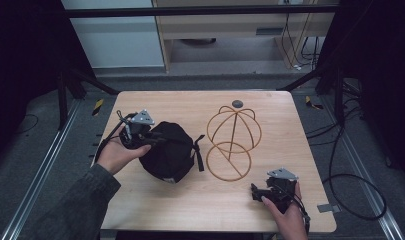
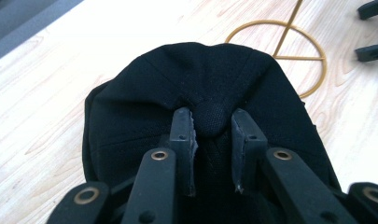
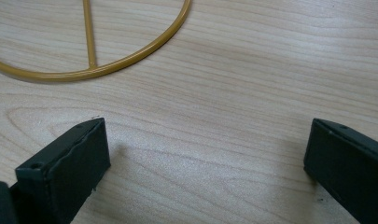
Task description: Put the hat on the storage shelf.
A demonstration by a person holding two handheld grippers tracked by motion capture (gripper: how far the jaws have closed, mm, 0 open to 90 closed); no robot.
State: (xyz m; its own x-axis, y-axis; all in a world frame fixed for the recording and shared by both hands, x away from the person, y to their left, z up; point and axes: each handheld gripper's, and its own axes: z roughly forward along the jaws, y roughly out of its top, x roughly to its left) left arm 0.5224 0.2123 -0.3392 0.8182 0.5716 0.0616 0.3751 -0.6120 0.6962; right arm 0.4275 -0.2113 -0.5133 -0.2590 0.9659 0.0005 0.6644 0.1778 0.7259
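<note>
black cap (image 1: 169, 150) | top button pinched in left tool (image 2: 213, 122)

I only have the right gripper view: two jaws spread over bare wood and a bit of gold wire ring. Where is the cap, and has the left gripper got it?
Observer: The black cap lies on the table left of the gold wire hat stand, and the left gripper is on its crown.
Operator: Gripping what exactly?
Observer: In the left gripper view its jaws pinch the top button between them.
Operator: Is the cap touching the stand?
Observer: In the high view its strap hangs near the stand's base ring, but I cannot tell whether they touch.
Operator: And my gripper?
Observer: The right gripper sits near the table's front right, apart from the stand.
</note>
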